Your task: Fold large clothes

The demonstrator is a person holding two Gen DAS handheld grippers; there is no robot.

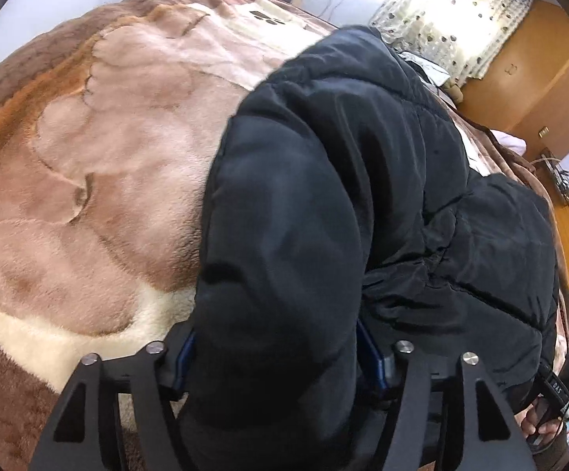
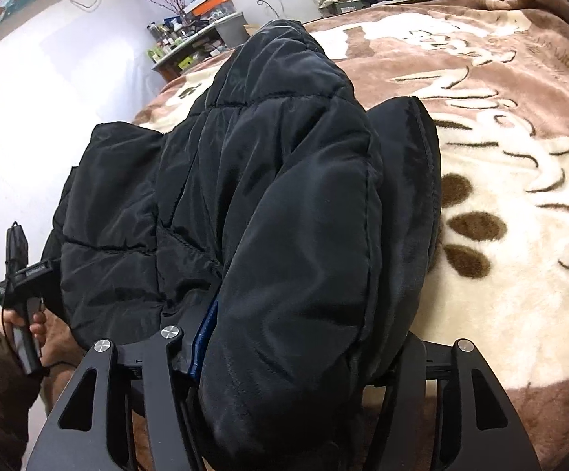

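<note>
A black padded jacket lies bunched on a bed covered with a brown and cream plush blanket. My left gripper is shut on a thick fold of the jacket, which bulges between and over its blue-padded fingers. In the right wrist view the same jacket runs away across the blanket. My right gripper is shut on another thick fold; one blue finger pad shows at the left, the other is hidden by cloth.
A wooden wardrobe and a dotted curtain stand beyond the bed. A cluttered desk sits by the white wall. The other handle and hand show at each view's edge.
</note>
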